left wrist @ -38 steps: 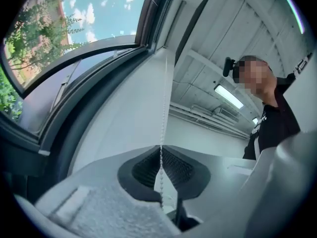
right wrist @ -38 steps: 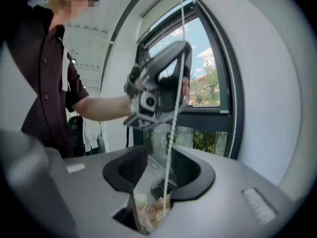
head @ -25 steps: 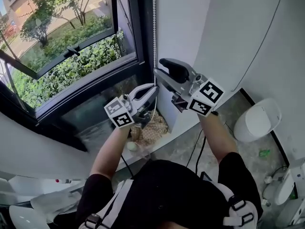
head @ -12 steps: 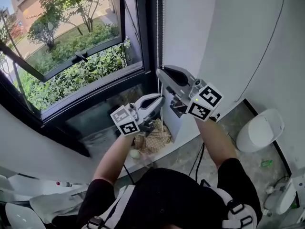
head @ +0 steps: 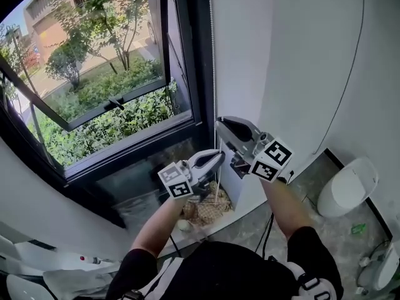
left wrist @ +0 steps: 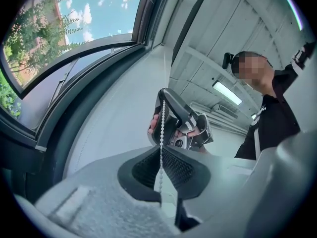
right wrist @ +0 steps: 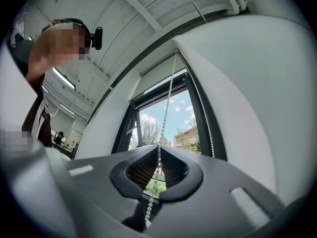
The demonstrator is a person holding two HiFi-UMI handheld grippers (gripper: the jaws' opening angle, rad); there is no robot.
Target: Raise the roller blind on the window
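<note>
The grey right gripper (head: 220, 124), open a second ago, now pinches the white beaded pull chain (head: 212, 55) at the black window frame's (head: 190, 74) right edge, just above the left gripper (head: 217, 157) clamped on it too, readying another pull; the roller blind seems wound high, out of clear view.

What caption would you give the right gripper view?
Right gripper pinching the bead chain below a sunny window.

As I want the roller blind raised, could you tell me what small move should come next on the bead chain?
Probably open the left gripper. Both grippers are shut on the bead chain, the right gripper above the left, so freeing the lower grip would let the right pull the chain down.
</note>
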